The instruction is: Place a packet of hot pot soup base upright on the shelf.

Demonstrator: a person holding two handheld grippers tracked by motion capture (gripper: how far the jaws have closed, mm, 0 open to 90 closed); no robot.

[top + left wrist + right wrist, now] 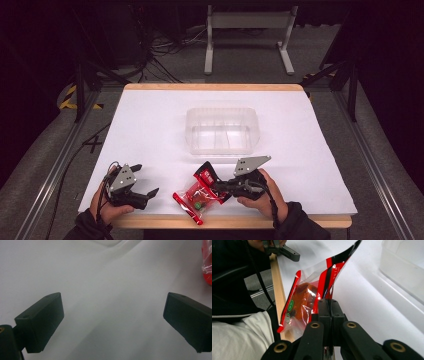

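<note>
High view: clear tub (222, 131) sits empty mid-bench (150, 125). My right tool (221, 187) pinches a red snack bag (200, 192); my left tool (145, 181) is spread.

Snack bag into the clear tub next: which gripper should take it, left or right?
Right. The right gripper is already shut on the snack bag, and the clear tub sits just ahead of it. The left gripper is open and holds nothing, farther off.
</note>
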